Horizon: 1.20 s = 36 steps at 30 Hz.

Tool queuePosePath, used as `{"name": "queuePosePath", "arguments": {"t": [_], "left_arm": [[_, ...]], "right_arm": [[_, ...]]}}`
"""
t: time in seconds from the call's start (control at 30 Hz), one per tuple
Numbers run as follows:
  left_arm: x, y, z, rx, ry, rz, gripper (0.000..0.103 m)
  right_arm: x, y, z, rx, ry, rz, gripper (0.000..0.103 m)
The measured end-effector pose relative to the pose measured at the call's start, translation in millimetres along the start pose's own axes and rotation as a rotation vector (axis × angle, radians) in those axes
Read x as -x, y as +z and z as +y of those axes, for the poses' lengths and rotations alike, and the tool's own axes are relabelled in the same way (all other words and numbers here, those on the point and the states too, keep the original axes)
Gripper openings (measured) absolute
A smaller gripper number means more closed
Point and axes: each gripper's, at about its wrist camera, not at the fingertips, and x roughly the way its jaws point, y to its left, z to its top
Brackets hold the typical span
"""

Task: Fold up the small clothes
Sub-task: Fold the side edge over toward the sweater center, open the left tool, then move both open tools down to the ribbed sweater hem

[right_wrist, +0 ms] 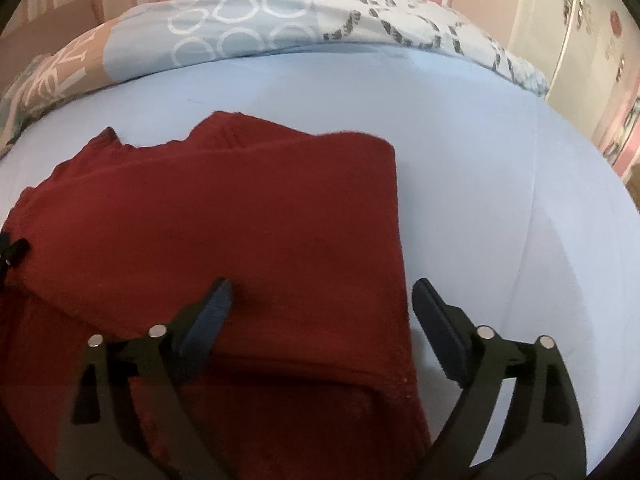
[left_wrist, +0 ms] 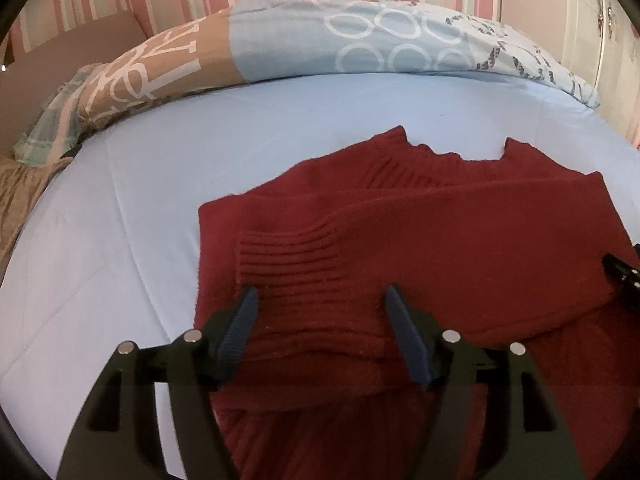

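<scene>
Both grippers, left and right, hover with fingers spread over a dark red knit sweater lying on the pale blue bedsheet, its ribbed-cuffed sleeves folded across its body

You have no text, label, brand or number that can be read in either view. The patterned duvet at the far side of the bed carries white marks on its brown part that look like large letters, and dark grey marks on its pale part, yet you cannot make out any word from them. The red sweater shows you no tag or print, and the decorated cabinet door bears pictures only, too blurred to read.
</scene>
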Motion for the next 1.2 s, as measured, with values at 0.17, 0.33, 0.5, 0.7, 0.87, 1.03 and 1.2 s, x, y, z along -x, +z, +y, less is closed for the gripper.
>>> {"name": "queuePosePath", "arguments": {"t": [0.17, 0.33, 0.5, 0.7, 0.87, 1.03, 1.2], "left_arm": [[-1, -3, -1, -0.005, 0.009, -0.02, 0.07], [1, -4, -1, -0.007, -0.003, -0.031, 0.077], [10, -2, 0, 0.008, 0.011, -0.032, 0.098], [34, -16, 6, 0.013, 0.004, -0.026, 0.098], [63, -46, 13, 0.007, 0.008, -0.025, 0.098], [110, -93, 19, 0.023, 0.006, -0.019, 0.098], [153, -140, 17, 0.012, 0.019, 0.004, 0.098]], "right_arm": [[-2, -1, 1, 0.0, -0.006, 0.001, 0.096], [-2, -1, -2, -0.016, 0.009, 0.003, 0.097], [4, -1, -6, -0.023, 0.054, -0.006, 0.1], [34, -16, -1, 0.033, 0.139, -0.025, 0.1], [64, -40, 5, 0.091, 0.153, -0.043, 0.1], [99, -77, -1, 0.095, 0.173, -0.041, 0.1], [137, -117, -6, 0.121, 0.154, -0.021, 0.1]]}}
